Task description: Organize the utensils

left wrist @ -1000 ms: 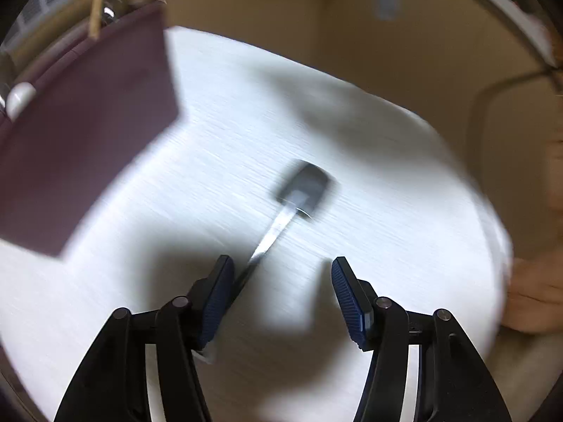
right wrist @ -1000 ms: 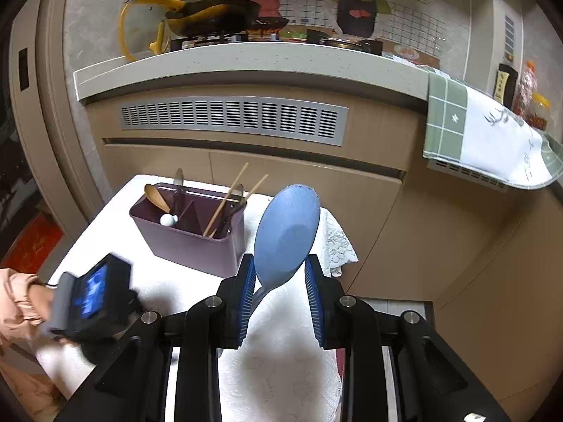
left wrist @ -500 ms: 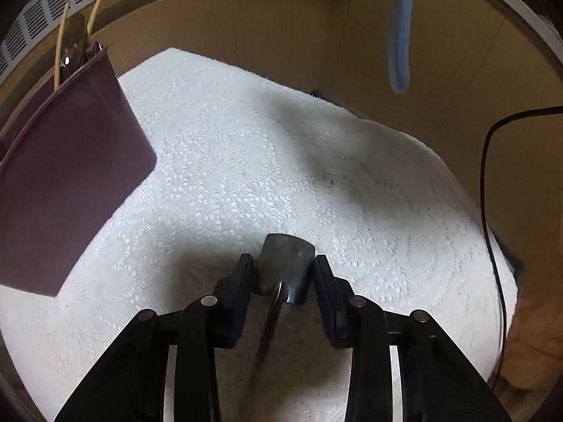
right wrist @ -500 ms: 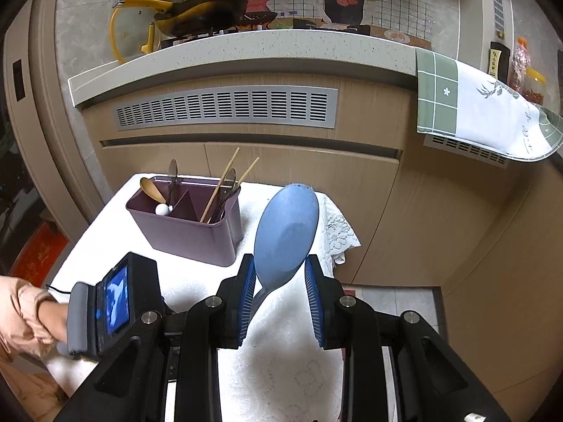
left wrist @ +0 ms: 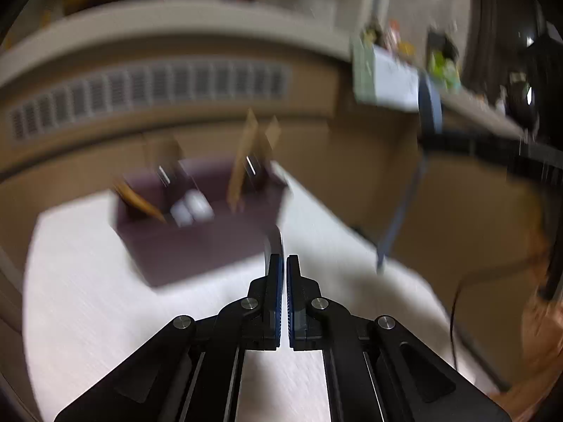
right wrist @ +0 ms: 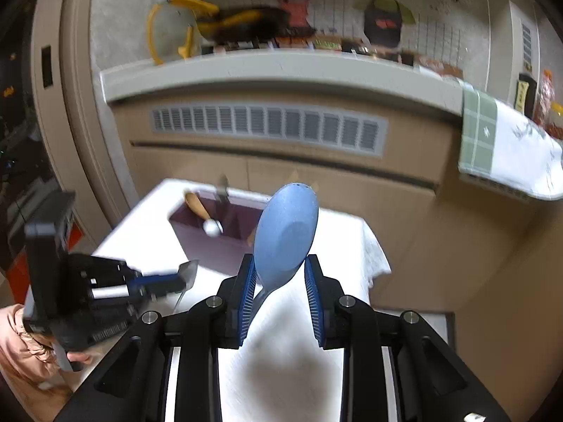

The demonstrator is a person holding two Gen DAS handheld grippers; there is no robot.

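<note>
In the left wrist view my left gripper (left wrist: 284,260) is shut on a small dark spatula (left wrist: 274,242), seen edge-on above the fingertips and lifted off the white tablecloth (left wrist: 88,299). From the right wrist camera this left gripper (right wrist: 176,281) shows at the left, with the spatula's grey head (right wrist: 188,270) sticking out of it. My right gripper (right wrist: 279,267) is shut on a blue spoon (right wrist: 285,232), bowl up, handle down between the pads. The purple utensil organizer (right wrist: 214,246) stands behind both on the table. It holds a wooden spoon (right wrist: 197,205), chopsticks and other utensils.
The blue spoon (left wrist: 427,112) hangs at the right of the blurred left wrist view. Behind the table runs a counter with a vent grille (right wrist: 267,128); a green-and-white towel (right wrist: 499,147) hangs off it. A person's sleeve (right wrist: 21,344) is at lower left.
My left gripper closed on the spatula that lay on the cloth, then rose and tipped up to face the organizer. The right gripper kept its hold on the blue spoon and shifted slightly.
</note>
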